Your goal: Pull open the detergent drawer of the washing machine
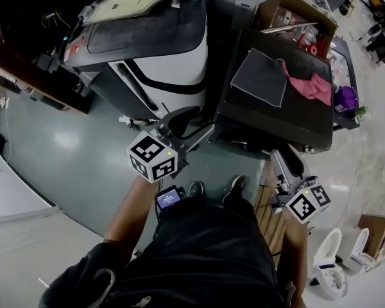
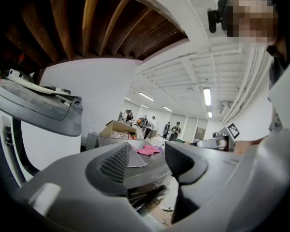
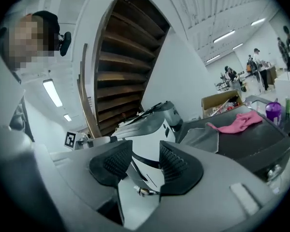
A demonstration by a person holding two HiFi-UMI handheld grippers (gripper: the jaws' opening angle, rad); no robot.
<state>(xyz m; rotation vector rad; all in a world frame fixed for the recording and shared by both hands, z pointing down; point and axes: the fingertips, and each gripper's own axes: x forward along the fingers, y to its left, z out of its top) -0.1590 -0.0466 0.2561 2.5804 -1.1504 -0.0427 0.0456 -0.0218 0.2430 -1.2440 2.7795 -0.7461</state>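
Hovering near washing machine [image 1: 170,63] front, left tongs [image 1: 181,124], right tongs [image 1: 289,161] farther off, both released

The white washing machine [image 1: 179,63], with grey lid and curved black stripe, stands upright on the floor [image 1: 64,159].

The washing machine [image 1: 147,50] stands left of a table [image 1: 276,117], just beside it. On the table lie a mat [image 1: 260,76] and, right of it and touching, a rag [image 1: 311,87] — a bottle [image 1: 345,98] at the right edge. Behind the table sits a cardboard box [image 1: 295,15].
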